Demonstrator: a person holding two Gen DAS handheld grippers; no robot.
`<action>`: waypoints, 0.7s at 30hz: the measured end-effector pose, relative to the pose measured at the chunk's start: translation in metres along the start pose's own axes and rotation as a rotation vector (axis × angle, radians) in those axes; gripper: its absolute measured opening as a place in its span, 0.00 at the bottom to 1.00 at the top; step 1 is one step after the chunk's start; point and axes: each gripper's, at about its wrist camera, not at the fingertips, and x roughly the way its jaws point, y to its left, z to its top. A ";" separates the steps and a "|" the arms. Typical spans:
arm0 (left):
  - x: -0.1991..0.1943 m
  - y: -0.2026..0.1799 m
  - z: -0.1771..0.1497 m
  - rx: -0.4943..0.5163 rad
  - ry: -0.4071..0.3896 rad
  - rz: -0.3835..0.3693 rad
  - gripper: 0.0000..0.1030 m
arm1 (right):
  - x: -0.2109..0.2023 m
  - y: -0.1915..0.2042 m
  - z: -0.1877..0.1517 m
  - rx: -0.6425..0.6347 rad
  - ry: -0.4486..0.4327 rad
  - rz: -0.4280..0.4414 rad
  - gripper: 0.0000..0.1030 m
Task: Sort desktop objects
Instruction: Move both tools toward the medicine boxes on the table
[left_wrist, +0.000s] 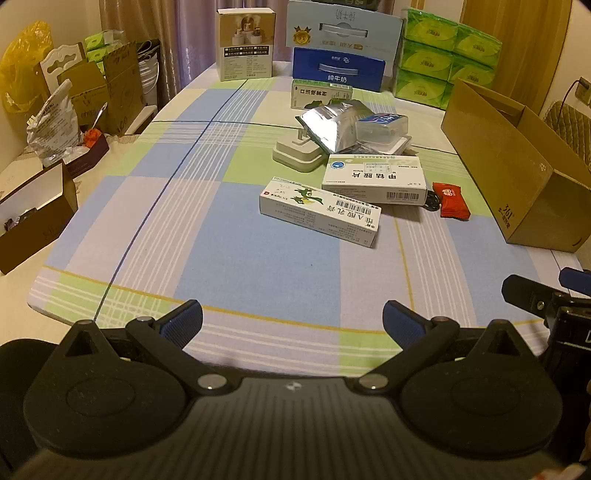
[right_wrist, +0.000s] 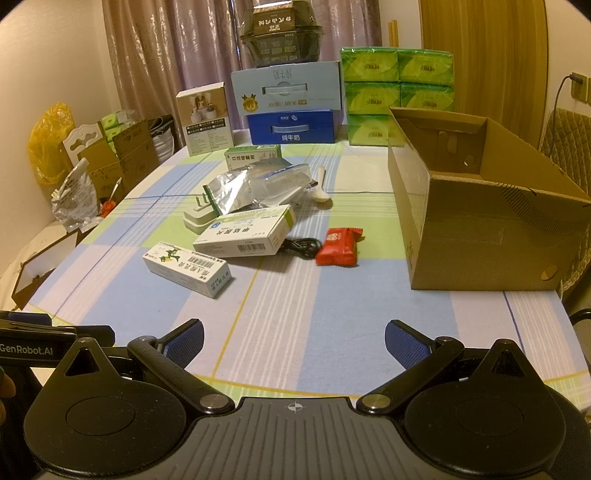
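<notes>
The ointment box (right_wrist: 188, 272) lies flat on the desk (right_wrist: 332, 314), at the near edge of the pile, left of the carton (right_wrist: 480, 229). It looks light and stiff, with smooth card sides; I think the best hold is across its narrow width, near the middle. The red packet (right_wrist: 338, 247) between it and the carton is soft and may crinkle. Both the right gripper (right_wrist: 294, 341) and the left gripper (left_wrist: 291, 323) have fingers spread wide and hold nothing, well short of the pile.
</notes>
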 end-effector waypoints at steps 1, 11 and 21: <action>0.000 0.000 0.000 -0.001 0.000 0.000 0.99 | 0.000 0.000 0.000 -0.001 0.000 0.000 0.98; 0.000 0.000 0.000 -0.004 0.001 0.003 0.99 | 0.000 0.000 0.000 -0.002 0.000 0.000 0.98; 0.000 -0.003 0.000 -0.001 0.003 0.000 0.99 | 0.000 0.000 -0.001 -0.001 0.002 0.003 0.98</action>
